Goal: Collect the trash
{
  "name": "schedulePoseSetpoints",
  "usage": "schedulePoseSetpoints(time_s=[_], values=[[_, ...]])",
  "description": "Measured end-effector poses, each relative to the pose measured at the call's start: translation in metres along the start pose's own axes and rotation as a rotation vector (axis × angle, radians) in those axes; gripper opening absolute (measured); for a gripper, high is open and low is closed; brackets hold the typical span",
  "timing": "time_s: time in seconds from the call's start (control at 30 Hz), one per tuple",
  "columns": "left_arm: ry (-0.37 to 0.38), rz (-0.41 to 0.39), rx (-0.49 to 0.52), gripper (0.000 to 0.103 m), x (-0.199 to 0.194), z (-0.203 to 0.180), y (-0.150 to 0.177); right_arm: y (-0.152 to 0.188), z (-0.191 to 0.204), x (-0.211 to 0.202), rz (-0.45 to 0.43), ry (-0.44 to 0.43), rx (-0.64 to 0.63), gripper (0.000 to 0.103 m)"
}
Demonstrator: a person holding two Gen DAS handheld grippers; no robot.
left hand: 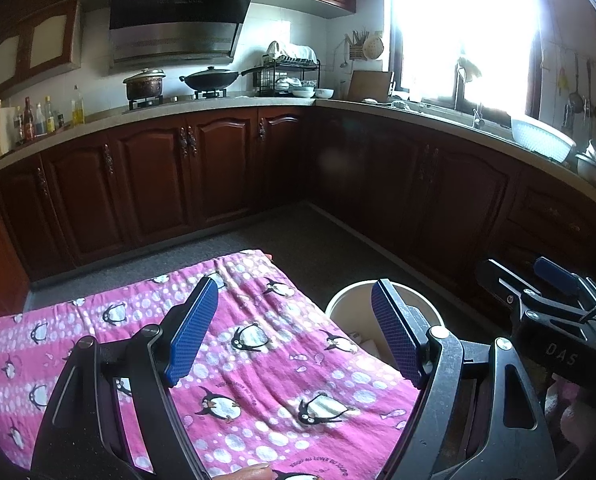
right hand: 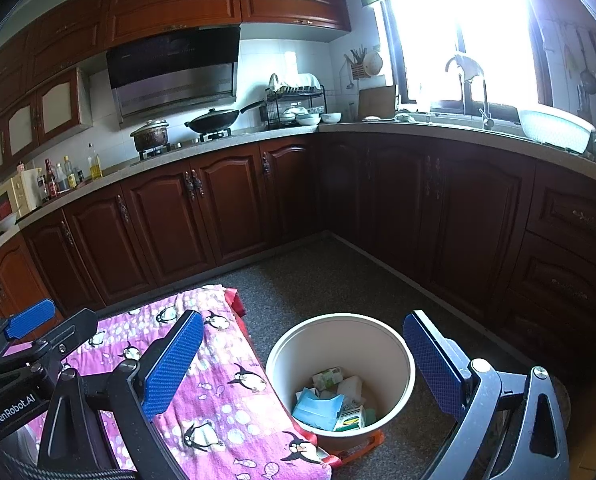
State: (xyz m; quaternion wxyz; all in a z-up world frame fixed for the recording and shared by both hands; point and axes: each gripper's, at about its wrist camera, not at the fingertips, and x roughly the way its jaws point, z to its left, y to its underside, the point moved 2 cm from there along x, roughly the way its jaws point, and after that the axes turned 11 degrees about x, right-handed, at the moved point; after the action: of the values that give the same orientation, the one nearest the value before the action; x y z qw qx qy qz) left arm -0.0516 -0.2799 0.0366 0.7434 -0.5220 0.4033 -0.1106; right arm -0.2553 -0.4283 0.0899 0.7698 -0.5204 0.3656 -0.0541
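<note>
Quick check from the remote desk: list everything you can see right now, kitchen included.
bin: one, cream, on the floor right of the cloth
trash: several packets, blue, green and white, inside the bin
cloth: one, pink with penguins, spread over a low surface, nothing on it
pot: one, dark with lid, on the stove
wok: one, black with lid, on the stove
bottles: several, on the left counter
dish rack: one, black, back counter
basin: one, white, right counter near the window
left claw: open, over the cloth, empty
right claw: open, in front of the bin, empty
</note>
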Motion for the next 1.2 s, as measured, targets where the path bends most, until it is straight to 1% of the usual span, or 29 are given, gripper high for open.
schedulePoseSetpoints(time_s=[1.2], values=[[-0.014, 0.005, -0.006, 0.079, -0.0015, -0.0008, -0.0012, -0.003, -0.0016, 0.0076, 0.018, 0.0, -0.006, 0.099]])
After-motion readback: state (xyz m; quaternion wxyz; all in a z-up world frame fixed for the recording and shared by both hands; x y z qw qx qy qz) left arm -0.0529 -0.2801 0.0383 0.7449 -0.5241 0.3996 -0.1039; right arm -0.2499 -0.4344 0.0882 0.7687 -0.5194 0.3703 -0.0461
